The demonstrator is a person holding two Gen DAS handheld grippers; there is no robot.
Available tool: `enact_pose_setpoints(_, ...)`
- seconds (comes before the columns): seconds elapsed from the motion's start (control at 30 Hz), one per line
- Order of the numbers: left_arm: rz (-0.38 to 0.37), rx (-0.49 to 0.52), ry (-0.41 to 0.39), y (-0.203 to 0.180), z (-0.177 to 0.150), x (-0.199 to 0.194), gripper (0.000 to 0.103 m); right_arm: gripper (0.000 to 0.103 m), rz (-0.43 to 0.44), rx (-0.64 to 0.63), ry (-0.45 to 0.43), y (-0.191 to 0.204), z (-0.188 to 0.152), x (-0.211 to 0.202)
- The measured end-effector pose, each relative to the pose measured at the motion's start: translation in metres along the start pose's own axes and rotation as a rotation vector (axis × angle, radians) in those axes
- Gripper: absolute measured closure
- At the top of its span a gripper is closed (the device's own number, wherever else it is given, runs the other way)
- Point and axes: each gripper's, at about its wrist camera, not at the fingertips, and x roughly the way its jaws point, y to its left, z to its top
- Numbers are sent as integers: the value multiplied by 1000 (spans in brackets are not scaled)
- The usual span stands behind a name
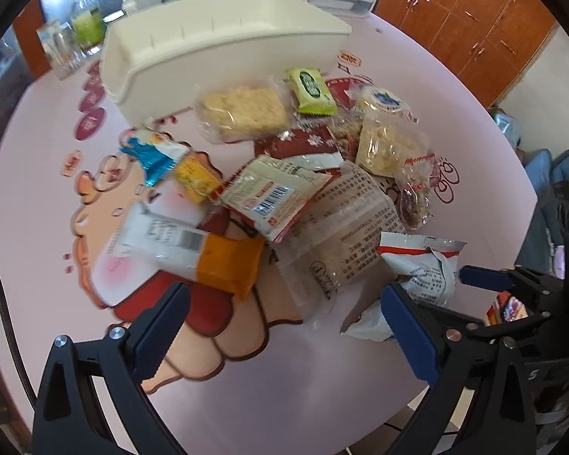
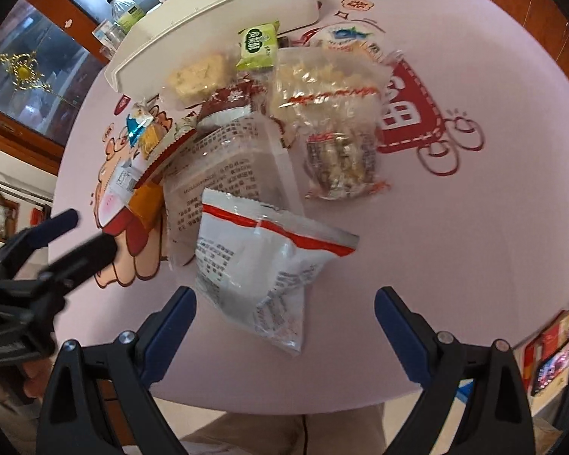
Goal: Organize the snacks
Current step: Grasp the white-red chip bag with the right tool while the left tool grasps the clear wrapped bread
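A heap of wrapped snacks lies on the pink round table (image 1: pixel 322 375), in front of an empty white bin (image 1: pixel 216 57) (image 2: pixel 216 11). The heap includes a green packet (image 1: pixel 312 91) (image 2: pixel 258 43), a clear-wrapped crumbly cake (image 1: pixel 242 112), an orange-and-white packet (image 1: pixel 193 254) and a large clear packet with printed text (image 1: pixel 345 227) (image 2: pixel 227 174). My left gripper (image 1: pixel 284 326) is open, low over the table just short of the heap. My right gripper (image 2: pixel 284 292) is open with a white-and-red packet (image 2: pixel 261 261) (image 1: pixel 425 269) lying between its fingers, untouched by the pads.
Bottles and glasses (image 1: pixel 79 30) stand behind the bin at the back left. Wooden cabinets (image 1: pixel 474 26) line the far right. The table's near edge curves below both grippers. The left gripper (image 2: pixel 77 235) shows at the right wrist view's left side.
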Motion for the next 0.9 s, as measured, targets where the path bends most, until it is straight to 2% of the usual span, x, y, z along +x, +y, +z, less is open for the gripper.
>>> enact_pose_setpoints(0.17,-99,-13,87,8,11,27,3,12,43,-22,19,4,5,24)
enact_pose_setpoints(0.23,-115,12,110,6,14,35,3,20,61,-38,24,7,5,32)
enact_pose_setpoints(0.27,-113,25,116,4,15,38,3,32,76,-41,16,8,5,33)
enact_pose_setpoints(0.4,-132,82,124,-9,19,47,3,44,81,-40,-2,6,5,33)
enact_pose_setpoints(0.77,-70,329,59,-64,50,66,3,48,53,-28,-35,-26,-1,13)
enact_pose_setpoints(0.9,-76,403,96,-82,62,79,3,48,55,-21,-36,-33,-4,11)
